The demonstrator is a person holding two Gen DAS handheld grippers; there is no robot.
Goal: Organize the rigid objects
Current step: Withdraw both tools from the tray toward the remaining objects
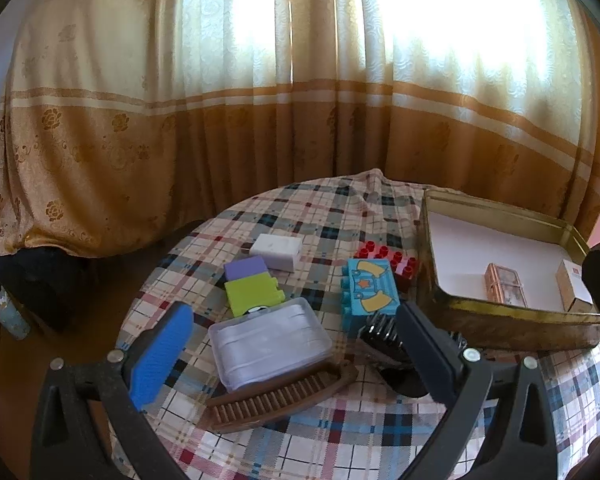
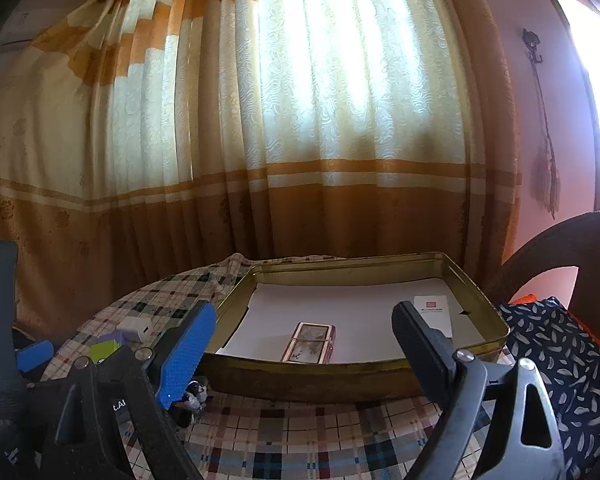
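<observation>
Between left gripper [image 1: 296, 344] jaws, clear case [image 1: 270, 338]

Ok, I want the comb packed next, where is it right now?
In the left wrist view the brown comb lies on the plaid tablecloth between the open left gripper fingers, its far edge under the clear plastic case.

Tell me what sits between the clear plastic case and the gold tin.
In the left wrist view, a black brush and a blue block lie between the clear plastic case and the gold tin.
</observation>
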